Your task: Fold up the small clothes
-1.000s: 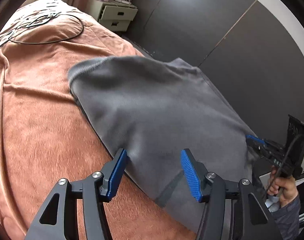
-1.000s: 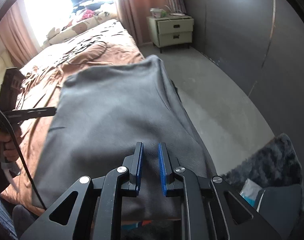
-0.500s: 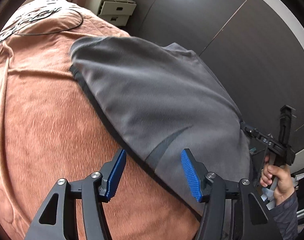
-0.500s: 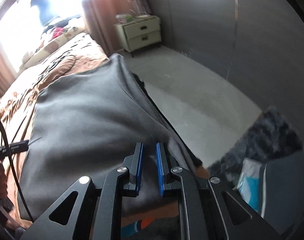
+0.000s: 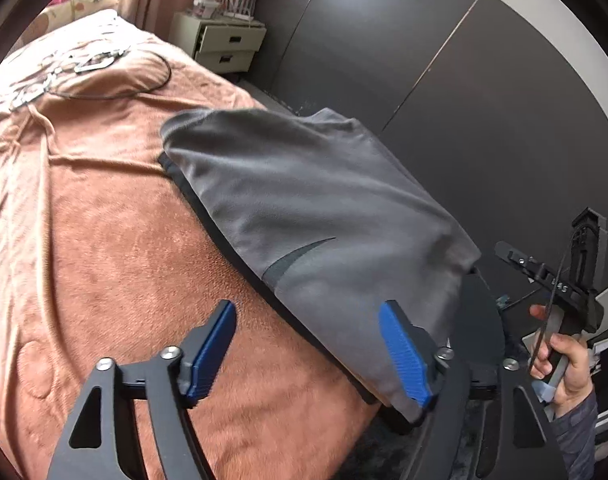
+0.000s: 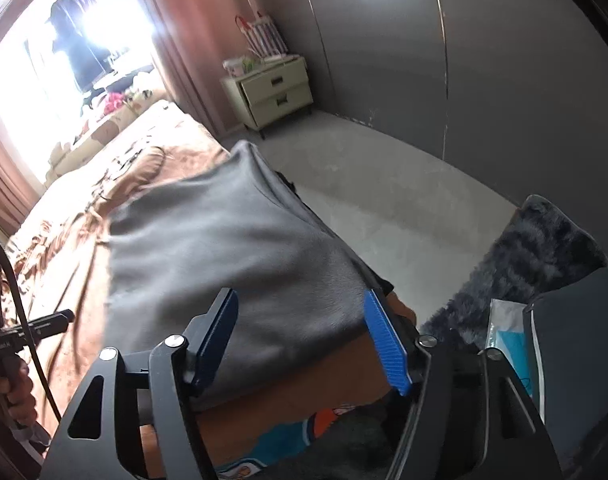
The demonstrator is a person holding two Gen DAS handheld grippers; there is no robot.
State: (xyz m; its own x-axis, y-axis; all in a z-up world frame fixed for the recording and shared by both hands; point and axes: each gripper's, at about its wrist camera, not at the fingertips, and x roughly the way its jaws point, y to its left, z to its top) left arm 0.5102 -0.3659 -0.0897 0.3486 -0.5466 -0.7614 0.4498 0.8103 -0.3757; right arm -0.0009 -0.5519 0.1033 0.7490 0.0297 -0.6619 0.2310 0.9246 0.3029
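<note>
The folded grey knit garment with a dark curved logo (image 5: 304, 216) lies flat on the rust-brown fleece blanket (image 5: 104, 260) at the bed's near corner, its right edge overhanging toward the floor; the left gripper (image 5: 310, 354) and right gripper (image 6: 300, 338) both stand wide with nothing pinched, their jaws having just been opening, cloth lying beneath them untouched. The overhanging edge could slide off and undo the fold if a blue pad snags it; a black cable (image 5: 136, 84) lies farther up the bed, the cream nightstand (image 6: 272, 92) and dark shaggy rug (image 6: 536, 256) well apart, nothing obstructing
</note>
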